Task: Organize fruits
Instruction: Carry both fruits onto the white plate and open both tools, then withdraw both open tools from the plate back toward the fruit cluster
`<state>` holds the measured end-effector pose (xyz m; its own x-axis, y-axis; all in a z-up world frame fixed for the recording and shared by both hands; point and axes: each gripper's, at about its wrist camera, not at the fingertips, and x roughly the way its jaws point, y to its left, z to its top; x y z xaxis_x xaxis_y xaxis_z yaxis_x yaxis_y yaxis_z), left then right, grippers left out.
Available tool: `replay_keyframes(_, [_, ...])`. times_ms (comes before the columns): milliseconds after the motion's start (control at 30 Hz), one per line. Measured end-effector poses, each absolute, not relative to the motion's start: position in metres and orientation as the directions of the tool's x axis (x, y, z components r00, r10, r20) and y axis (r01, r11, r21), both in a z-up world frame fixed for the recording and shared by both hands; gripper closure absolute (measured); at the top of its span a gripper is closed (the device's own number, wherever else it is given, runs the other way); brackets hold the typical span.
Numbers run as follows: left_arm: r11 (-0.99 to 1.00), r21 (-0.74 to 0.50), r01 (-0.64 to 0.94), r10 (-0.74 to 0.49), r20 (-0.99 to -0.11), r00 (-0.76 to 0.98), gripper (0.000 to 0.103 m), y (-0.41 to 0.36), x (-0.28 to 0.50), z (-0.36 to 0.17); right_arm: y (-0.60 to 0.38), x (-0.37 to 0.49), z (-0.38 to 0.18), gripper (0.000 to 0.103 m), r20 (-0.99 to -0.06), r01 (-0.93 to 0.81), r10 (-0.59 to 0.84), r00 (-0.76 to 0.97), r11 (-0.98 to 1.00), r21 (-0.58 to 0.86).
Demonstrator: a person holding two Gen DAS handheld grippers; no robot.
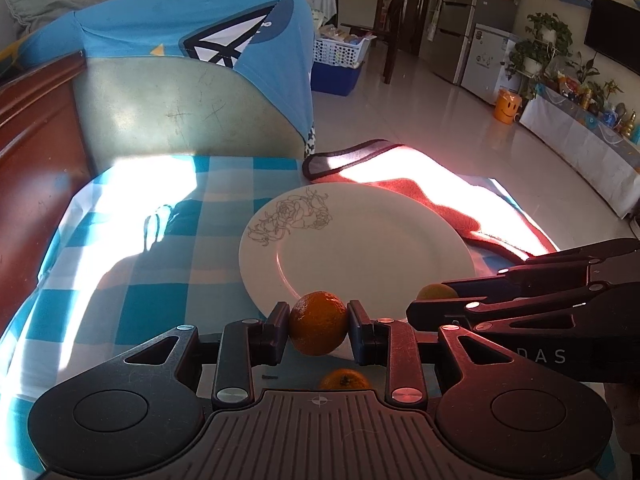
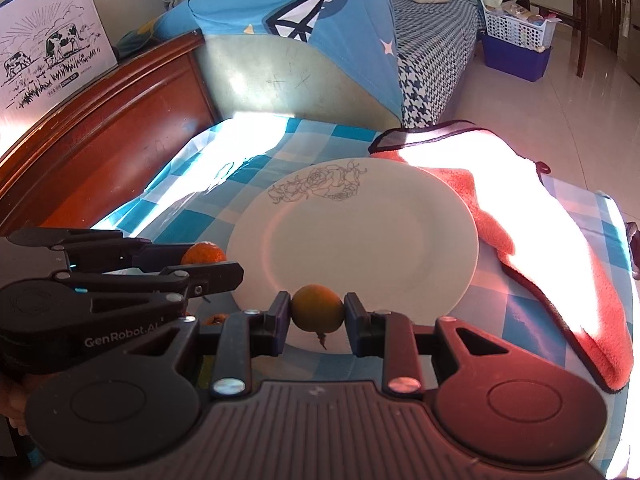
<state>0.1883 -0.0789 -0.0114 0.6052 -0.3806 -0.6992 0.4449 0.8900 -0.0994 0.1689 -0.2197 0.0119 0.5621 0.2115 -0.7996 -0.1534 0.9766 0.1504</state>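
A white plate with a grey rose drawing lies on the blue checked tablecloth; it also shows in the right wrist view. My left gripper is shut on an orange tangerine, held just above the plate's near rim. My right gripper is shut on a yellowish tangerine with a stem, also at the near rim. Each gripper shows in the other's view, the right and the left, with its fruit partly visible. Another tangerine lies on the cloth below my left gripper.
A red towel with dark trim lies right of the plate. A wooden bed frame and a blue-covered cushion stand behind the table. The table edge drops to a tiled floor on the right.
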Motion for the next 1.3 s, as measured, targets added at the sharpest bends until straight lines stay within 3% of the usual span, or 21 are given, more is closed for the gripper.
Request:
replay_keyframes(367, [0.895, -0.137, 0.423, -0.386, -0.713, 0.585, 0.075, -0.086, 0.206, -0.023, -0.228, 0.188, -0.001, 0.074, -0.811, -0.114, 0.209, 0.547, 0.978, 0.175])
replay_keyframes(667, [0.907, -0.146, 0.396, -0.376, -0.706, 0.601, 0.072, -0.085, 0.208, -0.021, -0.233, 0.189, 0.000, 0.067, -0.806, -0.099, 0.208, 0.555, 0.978, 0.184])
replay_keyframes(1300, [0.917, -0.085, 0.390, -0.336, -0.691, 0.640, 0.039, -0.068, 0.184, 0.005, -0.234, 0.184, 0.011, 0.061, -0.794, -0.123, 0.230, 0.562, 0.973, 0.194])
